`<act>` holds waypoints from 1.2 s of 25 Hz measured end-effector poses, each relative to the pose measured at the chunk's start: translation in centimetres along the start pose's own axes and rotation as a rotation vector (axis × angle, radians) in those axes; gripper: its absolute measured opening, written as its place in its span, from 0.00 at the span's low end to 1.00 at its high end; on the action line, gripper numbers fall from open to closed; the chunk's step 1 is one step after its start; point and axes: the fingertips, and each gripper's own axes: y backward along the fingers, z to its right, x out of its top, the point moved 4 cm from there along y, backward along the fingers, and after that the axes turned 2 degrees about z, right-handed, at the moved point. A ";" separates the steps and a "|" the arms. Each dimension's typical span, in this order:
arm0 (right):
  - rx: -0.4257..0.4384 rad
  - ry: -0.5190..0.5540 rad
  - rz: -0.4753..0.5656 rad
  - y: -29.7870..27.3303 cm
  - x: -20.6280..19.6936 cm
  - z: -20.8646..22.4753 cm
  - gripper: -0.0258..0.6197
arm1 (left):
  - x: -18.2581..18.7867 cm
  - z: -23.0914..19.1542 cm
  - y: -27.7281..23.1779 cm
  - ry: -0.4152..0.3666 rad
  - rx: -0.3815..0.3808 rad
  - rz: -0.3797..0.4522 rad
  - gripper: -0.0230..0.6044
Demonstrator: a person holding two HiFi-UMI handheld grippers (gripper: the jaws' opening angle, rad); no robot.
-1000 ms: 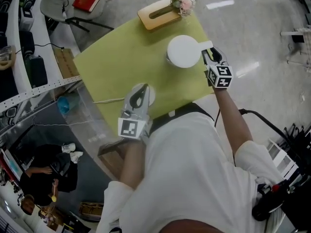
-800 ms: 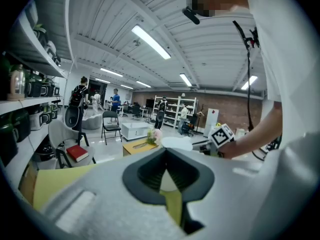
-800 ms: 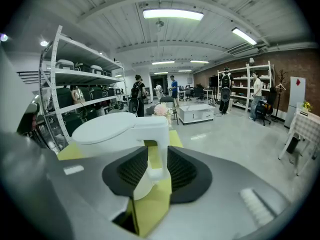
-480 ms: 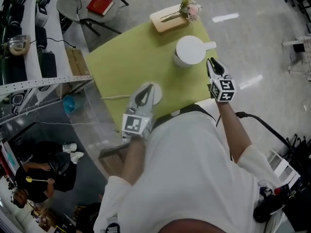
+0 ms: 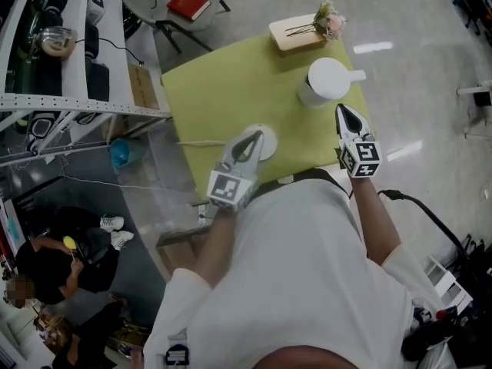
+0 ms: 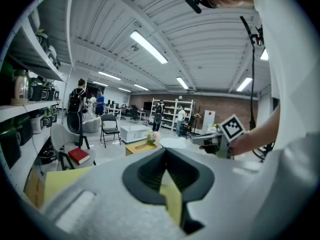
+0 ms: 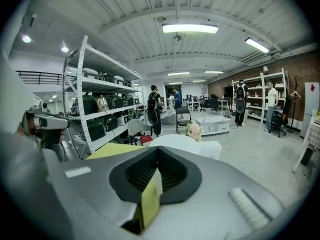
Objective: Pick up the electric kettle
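Observation:
The white electric kettle [image 5: 326, 81] stands on the yellow-green table [image 5: 223, 91] near its right edge, handle [image 5: 356, 75] pointing right. It also shows beyond the jaws as the kettle [image 7: 183, 144] and, farther off, as the kettle [image 6: 175, 143]. My right gripper [image 5: 340, 109] hovers just short of the kettle, apart from the handle, shut with nothing between its jaws, as the right gripper [image 7: 156, 149] view confirms. My left gripper [image 5: 251, 135] hangs over the round white kettle base [image 5: 265, 143], its jaws together and empty in the left gripper [image 6: 166, 150] view.
A wooden board [image 5: 296, 34] with a small bunch of flowers [image 5: 329, 23] lies at the table's far corner. A cable [image 5: 201, 143] runs left from the base. A chair with a red book [image 5: 188, 4] and shelves of appliances [image 5: 69, 52] stand beyond the table's left side.
The right gripper, which stood open at the kettle's handle, has drawn back toward me, risen and shut empty. The kettle has stayed on the table. The left gripper has shifted slightly over the base.

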 end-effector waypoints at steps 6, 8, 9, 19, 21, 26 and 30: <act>0.035 -0.014 -0.008 1.5 -0.5 -4.7 0.05 | -1.1 -0.4 3.1 -0.033 -0.038 -0.019 0.03; 0.049 -0.015 -0.013 2.1 -0.7 -6.0 0.05 | -1.0 -0.3 3.6 -0.017 -0.052 -0.010 0.03; 0.055 -0.014 -0.012 2.5 -0.9 -6.5 0.05 | -0.9 -0.1 3.7 -0.003 -0.056 -0.004 0.04; 0.155 0.018 -0.006 6.0 -1.4 -7.7 0.05 | -0.9 3.4 5.1 -0.019 -0.029 0.000 0.04; 0.185 0.031 -0.012 6.9 -1.5 -7.5 0.05 | -0.7 4.9 5.2 -0.020 -0.014 0.015 0.03; 0.261 0.052 -0.024 9.7 -2.0 -7.2 0.05 | -1.1 8.8 5.8 0.005 0.033 0.032 0.04; 0.320 0.071 -0.018 13.2 -2.9 -5.8 0.05 | -1.9 13.0 5.9 0.006 0.080 0.048 0.04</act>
